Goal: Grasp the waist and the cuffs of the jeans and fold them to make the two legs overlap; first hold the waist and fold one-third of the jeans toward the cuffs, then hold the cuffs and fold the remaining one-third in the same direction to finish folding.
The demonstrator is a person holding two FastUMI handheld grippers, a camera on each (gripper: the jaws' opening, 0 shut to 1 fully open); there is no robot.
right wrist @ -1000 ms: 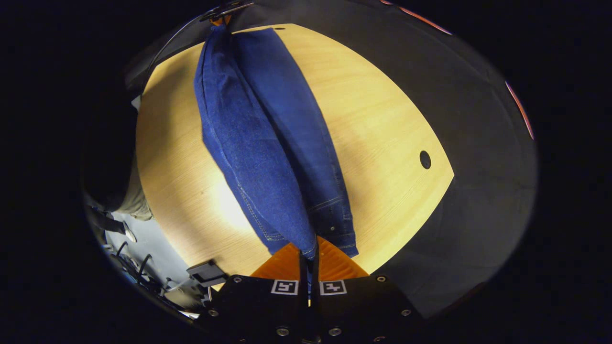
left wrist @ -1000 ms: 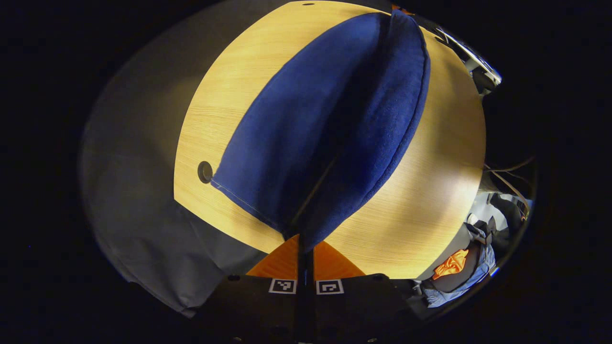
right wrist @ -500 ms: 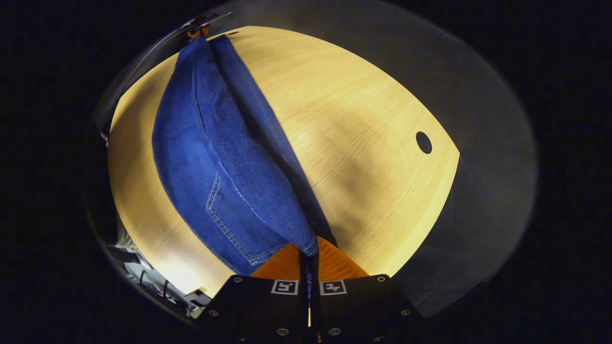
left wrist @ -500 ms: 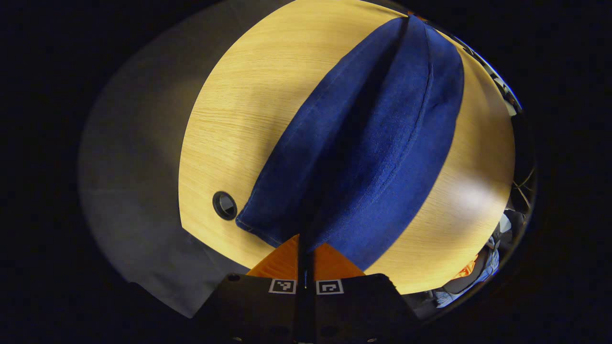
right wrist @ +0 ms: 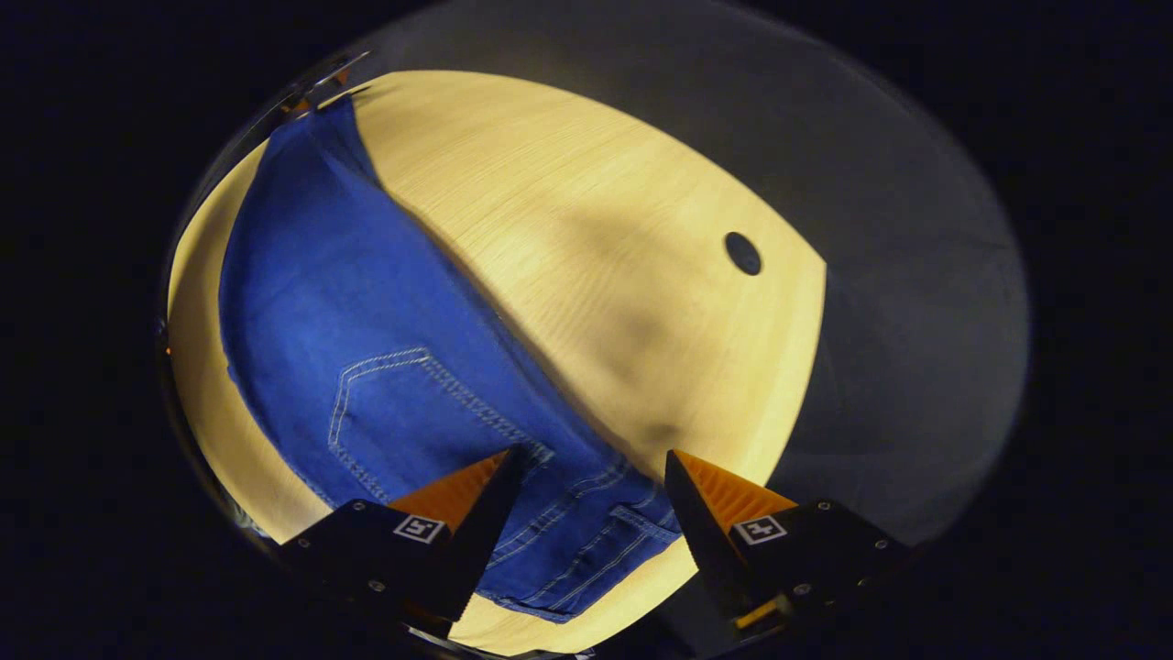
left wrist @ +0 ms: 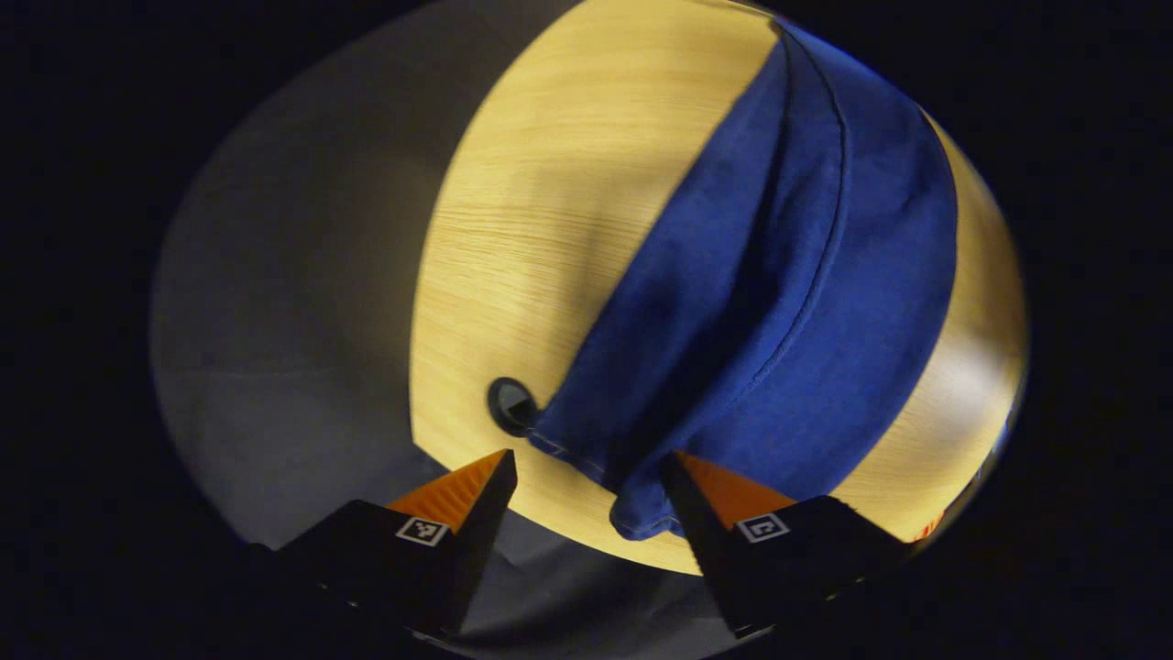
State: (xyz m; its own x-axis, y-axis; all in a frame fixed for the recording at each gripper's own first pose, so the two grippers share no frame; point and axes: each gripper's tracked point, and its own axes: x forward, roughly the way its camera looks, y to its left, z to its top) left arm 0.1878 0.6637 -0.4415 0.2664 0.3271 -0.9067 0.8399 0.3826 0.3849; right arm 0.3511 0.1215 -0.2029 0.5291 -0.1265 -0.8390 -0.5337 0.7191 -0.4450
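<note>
The jeans (right wrist: 367, 348) lie on the bench (right wrist: 596, 211) with the 2 legs overlapped. The left gripper (left wrist: 586, 467) and right gripper (right wrist: 591, 463) are both spread wide, holding nothing.

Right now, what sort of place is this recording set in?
Probably a staged recording booth rather than a home: a bare light wooden table with a cable hole, dark cloth behind it, and jeans laid out.

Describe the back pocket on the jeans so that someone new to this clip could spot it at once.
Start at the wooden table in the right gripper view; the blue jeans lie across its left side. Near their waist end, just beyond the open right gripper, sits the back pocket. Its pale stitched outline marks it off from the plain denim around it.
</note>
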